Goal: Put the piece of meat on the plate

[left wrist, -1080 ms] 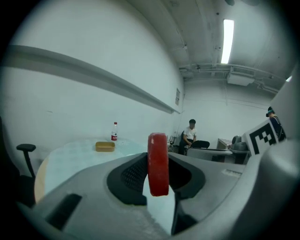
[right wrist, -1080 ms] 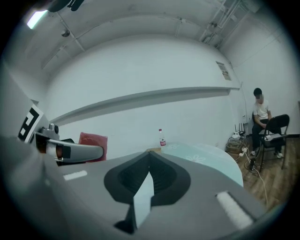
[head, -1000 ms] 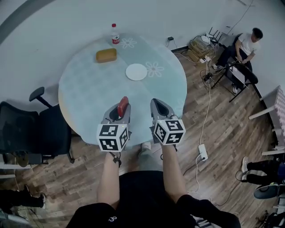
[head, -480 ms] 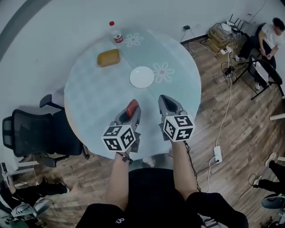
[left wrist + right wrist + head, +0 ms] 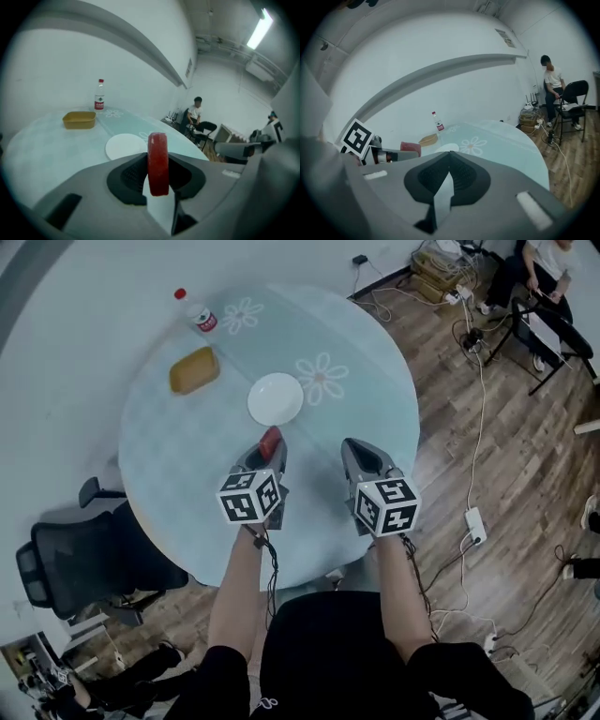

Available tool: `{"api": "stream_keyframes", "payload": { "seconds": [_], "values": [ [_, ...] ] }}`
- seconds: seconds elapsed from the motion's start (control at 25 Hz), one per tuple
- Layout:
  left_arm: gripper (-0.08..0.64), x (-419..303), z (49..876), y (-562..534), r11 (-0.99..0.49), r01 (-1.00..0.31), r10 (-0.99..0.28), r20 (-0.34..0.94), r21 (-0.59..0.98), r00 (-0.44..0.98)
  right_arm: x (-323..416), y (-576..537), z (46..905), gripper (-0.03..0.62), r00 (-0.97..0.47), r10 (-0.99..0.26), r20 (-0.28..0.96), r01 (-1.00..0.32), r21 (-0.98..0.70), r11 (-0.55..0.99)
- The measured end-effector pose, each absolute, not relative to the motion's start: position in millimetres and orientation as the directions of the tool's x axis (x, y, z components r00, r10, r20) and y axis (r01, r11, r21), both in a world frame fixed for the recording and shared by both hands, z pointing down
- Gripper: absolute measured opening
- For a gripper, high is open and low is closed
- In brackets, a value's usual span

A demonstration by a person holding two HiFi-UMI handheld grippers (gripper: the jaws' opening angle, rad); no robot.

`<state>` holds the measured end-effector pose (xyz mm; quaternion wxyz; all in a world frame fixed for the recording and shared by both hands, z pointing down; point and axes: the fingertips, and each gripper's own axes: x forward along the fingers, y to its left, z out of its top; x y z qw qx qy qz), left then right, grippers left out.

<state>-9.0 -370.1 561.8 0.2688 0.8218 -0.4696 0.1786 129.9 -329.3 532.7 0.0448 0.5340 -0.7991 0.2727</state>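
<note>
Left gripper [image 5: 265, 455] fingers pinch red meat slab [image 5: 270, 440] edge-on, near round white plate [image 5: 276, 398]. Risk: thin hold slips, slab drops on pale round worktop [image 5: 183, 470] short of plate. Right gripper [image 5: 450, 155] fingers closed, empty.

The left gripper [image 5: 266, 452] has been carried forward over the desk [image 5: 187, 474], and the piece of meat [image 5: 270, 440] in its jaws has been brought from well short of the plate [image 5: 276, 398] to just before the plate's near rim. The right gripper [image 5: 360, 452] has been advanced alongside, to the right of the plate and nearer to it than before.
</note>
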Motion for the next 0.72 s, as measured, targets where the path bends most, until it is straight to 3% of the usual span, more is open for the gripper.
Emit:
{"api": "stream_keyframes", "payload": {
  "seconds": [0.12, 0.28, 0.4, 0.56, 0.72],
  "values": [
    [0.094, 3, 576, -405, -0.504, -0.849, -0.664, 0.558, 0.158, 0.498, 153, -323, 555, 0.005, -0.366, -0.829, 0.424, -0.904, -0.372, 0.209],
    [0.094, 4, 605, -459, -0.518, -0.849, -0.659, 0.584, 0.105, 0.474, 165, -314, 579, 0.005, -0.317, -0.818, 0.48, -0.92, -0.367, 0.141],
    [0.094, -2, 626, -488, -0.545, -0.834, -0.684, 0.623, -0.09, 0.38, 163, -310, 590, 0.005, -0.293, -0.814, 0.501, -0.928, -0.354, 0.116],
    [0.095, -16, 656, -518, -0.582, -0.708, -0.705, 0.682, -0.401, 0.194, 158, -315, 602, 0.005, -0.276, -0.817, 0.507, -0.93, -0.355, 0.094],
    [0.098, -14, 668, -524, -0.657, -0.599, -0.666, 0.725, -0.458, 0.177, 151, -319, 599, 0.005, -0.272, -0.818, 0.506, -0.931, -0.354, 0.091]
  ]
}}
